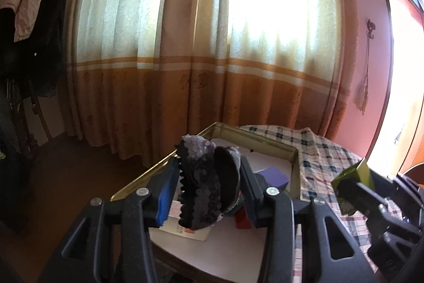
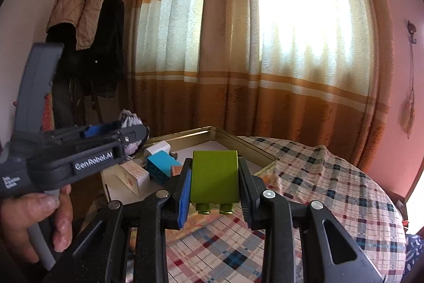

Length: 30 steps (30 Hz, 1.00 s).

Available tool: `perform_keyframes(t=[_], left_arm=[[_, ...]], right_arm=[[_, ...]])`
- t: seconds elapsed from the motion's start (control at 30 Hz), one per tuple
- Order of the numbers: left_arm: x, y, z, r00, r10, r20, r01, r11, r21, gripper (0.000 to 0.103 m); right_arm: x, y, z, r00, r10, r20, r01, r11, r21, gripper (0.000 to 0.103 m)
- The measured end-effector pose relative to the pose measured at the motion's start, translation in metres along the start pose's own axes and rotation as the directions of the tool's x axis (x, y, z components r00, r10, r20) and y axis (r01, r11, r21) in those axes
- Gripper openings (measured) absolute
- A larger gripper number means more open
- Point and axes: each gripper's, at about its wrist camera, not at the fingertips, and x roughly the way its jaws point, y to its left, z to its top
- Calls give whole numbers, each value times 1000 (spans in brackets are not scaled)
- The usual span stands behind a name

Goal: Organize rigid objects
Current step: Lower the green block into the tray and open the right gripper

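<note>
My left gripper (image 1: 209, 177) is shut on a dark hair claw clip (image 1: 204, 177) with a grey fuzzy cover, held above the gold tin tray (image 1: 294, 158). In the right wrist view the left gripper (image 2: 132, 134) shows from the side, over the tray's near left part. My right gripper (image 2: 214, 177) is shut on a green toy brick (image 2: 214, 174), studs toward the camera, held above the tablecloth just right of the tray (image 2: 238, 142). The same brick (image 1: 352, 182) shows at the right in the left wrist view.
The tray holds a blue brick (image 2: 159, 166), a white box (image 2: 132, 177), a small white block (image 2: 157, 147), a purple block (image 1: 273, 177) and a red piece (image 1: 242, 220). A plaid tablecloth (image 2: 331, 190) covers the round table. Curtains (image 2: 238, 57) hang behind; coats (image 2: 87, 17) hang left.
</note>
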Motion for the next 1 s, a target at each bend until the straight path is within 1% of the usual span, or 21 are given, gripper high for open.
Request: perform_keyframes(t=[0.1, 0.23, 0.33, 0.5, 0.73, 0.9, 0.97, 1.0], left_arm=[[7, 5, 3, 999, 14, -31, -14, 1000, 6, 44], [17, 10, 5, 997, 30, -75, -30, 999, 12, 44], [23, 11, 5, 994, 33, -102, -31, 999, 16, 44], [34, 10, 6, 990, 31, -138, -28, 999, 25, 44], [41, 13, 8, 987, 40, -158, -35, 999, 32, 44], [44, 15, 6, 984, 45, -170, -40, 999, 32, 44], [45, 16, 6, 983, 51, -176, -45, 998, 38, 45], [45, 16, 5, 982, 63, -178, -56, 998, 42, 47]], right_arm=[[13, 2, 9, 1000, 25, -18, -25, 1000, -2, 34], [36, 1, 19, 998, 38, -46, -38, 999, 7, 34], [60, -3, 29, 995, 54, -82, -52, 998, 25, 34], [93, -2, 34, 990, 46, -134, -44, 999, 14, 34], [125, 4, 32, 979, 30, -203, -30, 1000, 2, 34], [136, 15, 33, 971, 39, -237, -49, 998, -35, 34], [140, 17, 33, 965, 50, -259, -61, 997, -38, 34], [142, 16, 31, 958, 67, -279, -77, 997, -24, 34]])
